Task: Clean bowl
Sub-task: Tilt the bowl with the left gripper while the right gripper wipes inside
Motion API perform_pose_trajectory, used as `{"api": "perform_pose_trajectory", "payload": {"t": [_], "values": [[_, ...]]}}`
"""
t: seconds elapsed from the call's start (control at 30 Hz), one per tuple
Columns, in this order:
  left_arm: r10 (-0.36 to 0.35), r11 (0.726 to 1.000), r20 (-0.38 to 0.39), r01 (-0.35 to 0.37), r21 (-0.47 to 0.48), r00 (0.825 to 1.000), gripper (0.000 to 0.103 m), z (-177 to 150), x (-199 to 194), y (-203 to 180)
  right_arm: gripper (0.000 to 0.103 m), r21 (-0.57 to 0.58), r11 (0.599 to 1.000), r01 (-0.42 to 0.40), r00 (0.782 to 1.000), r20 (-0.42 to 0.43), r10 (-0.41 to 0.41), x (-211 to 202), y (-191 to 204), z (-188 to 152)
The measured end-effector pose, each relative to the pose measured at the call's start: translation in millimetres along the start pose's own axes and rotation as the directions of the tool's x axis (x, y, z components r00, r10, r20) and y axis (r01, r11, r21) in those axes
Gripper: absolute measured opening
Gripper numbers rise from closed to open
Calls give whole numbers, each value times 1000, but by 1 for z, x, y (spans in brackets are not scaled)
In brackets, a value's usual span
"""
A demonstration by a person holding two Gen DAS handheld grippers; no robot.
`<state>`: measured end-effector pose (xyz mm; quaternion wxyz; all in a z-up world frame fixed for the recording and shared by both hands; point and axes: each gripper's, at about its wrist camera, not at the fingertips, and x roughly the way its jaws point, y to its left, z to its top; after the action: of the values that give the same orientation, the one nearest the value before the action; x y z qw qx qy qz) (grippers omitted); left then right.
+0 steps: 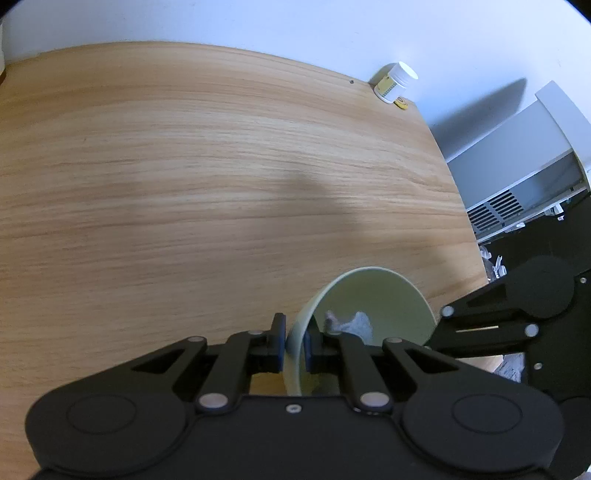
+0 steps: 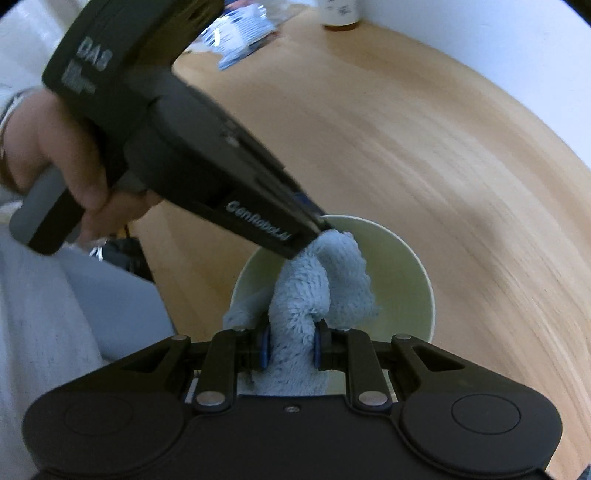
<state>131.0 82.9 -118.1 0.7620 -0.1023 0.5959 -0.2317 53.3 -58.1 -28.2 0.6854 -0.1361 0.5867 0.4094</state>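
Note:
A pale green bowl [image 1: 373,299] sits tilted near the table's right edge. My left gripper [image 1: 294,341] is shut on the bowl's rim, one finger outside and one inside. A light blue fluffy cloth [image 1: 354,322] lies inside the bowl. In the right wrist view my right gripper [image 2: 290,347] is shut on the blue cloth [image 2: 321,280], which is pressed into the bowl [image 2: 399,266]. The left gripper's body [image 2: 207,158] crosses that view from the upper left, with its tip at the bowl's far rim. The right gripper's body [image 1: 517,314] shows at the right in the left wrist view.
The wooden table [image 1: 203,177] stretches away. A white jar with a yellow label [image 1: 393,82] stands at its far corner by the wall. A grey appliance [image 1: 517,177] sits off the table's right side. A bottle [image 2: 338,14] and a blue-white packet [image 2: 240,33] lie at the far end.

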Motion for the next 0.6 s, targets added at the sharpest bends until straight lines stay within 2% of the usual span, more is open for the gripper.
{"api": "perform_pose_trajectory", "payload": {"t": [0.2, 0.43, 0.5, 0.53, 0.6], "values": [[-4, 1000, -1, 4, -11, 1000, 9, 2, 1, 1, 23, -80, 995, 54, 996, -64, -59, 19, -1, 5], [-16, 1000, -17, 16, 4, 1000, 9, 3, 1, 0, 23, -112, 977, 180, 978, -88, -190, 27, 8, 5], [-41, 999, -20, 41, -11, 999, 13, 6, -2, 3, 23, -89, 976, 201, 976, -72, -207, 20, 9, 3], [-61, 998, -8, 61, -9, 998, 19, 7, -5, 3, 23, -50, 980, 192, 980, -47, -194, 13, 7, 2], [-76, 997, 6, 76, -10, 997, 25, 7, -9, 3, 23, 40, 986, 163, 986, 12, -164, -2, 2, -1]]}}
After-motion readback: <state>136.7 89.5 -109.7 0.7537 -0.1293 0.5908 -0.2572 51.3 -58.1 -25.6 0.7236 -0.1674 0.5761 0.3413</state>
